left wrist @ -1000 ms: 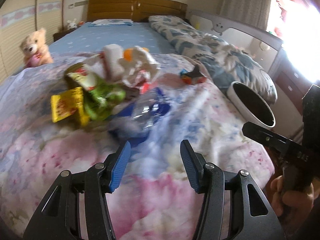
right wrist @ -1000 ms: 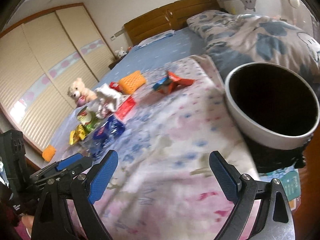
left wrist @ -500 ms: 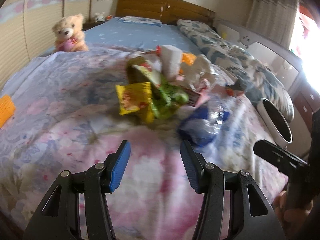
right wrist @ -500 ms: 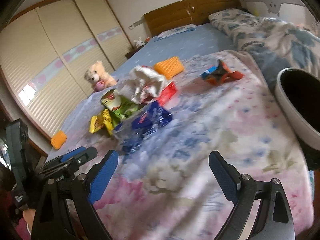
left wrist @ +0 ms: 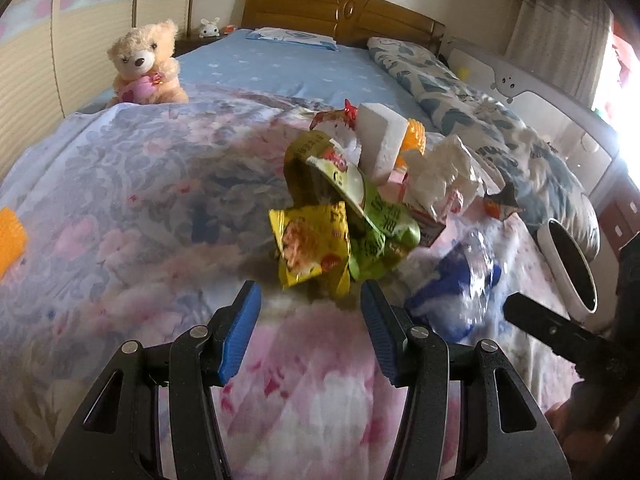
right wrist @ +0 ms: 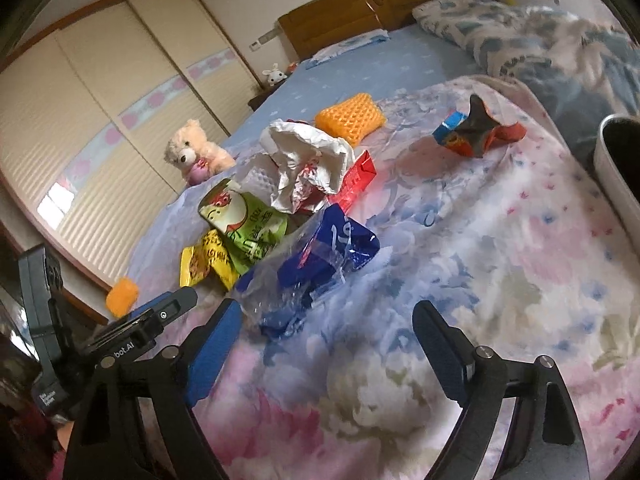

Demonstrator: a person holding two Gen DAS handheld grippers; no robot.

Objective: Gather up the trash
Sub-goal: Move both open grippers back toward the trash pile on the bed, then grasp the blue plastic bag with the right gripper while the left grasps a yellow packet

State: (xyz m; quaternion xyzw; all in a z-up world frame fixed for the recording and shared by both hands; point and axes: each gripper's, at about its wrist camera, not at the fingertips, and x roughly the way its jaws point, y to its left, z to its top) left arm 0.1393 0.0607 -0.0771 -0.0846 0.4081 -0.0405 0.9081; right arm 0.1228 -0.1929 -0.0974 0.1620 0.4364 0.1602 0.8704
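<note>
Bed with pink-and-blue floral quilt [left wrist: 120,208] fills both views; wooden headboard at far end.

White round bin with dark inside [left wrist: 568,268] sits at the bed's right edge, well apart from the trash heap.

Cream teddy bear [left wrist: 142,66] sits upright at the far left of the quilt.

Trash heap lies mid-quilt: crumpled white paper [right wrist: 308,160] on top, green snack bag [right wrist: 248,224] below it, yellow snack packet [left wrist: 312,244] touching the green bag's near side, crushed clear bottle with blue label [right wrist: 320,264] just beside them (blurred in the left view). An orange sponge [right wrist: 352,118] lies behind the heap. A crumpled orange-and-blue wrapper [right wrist: 476,132] lies alone, nearer the bin.

Left tool [left wrist: 310,332]: blue pads apart, nothing between them, hovering just short of the yellow packet.

Right tool [right wrist: 328,344]: pads wide apart and closing, nothing clamped; the bottle's near end lies just beyond the left pad.
</note>
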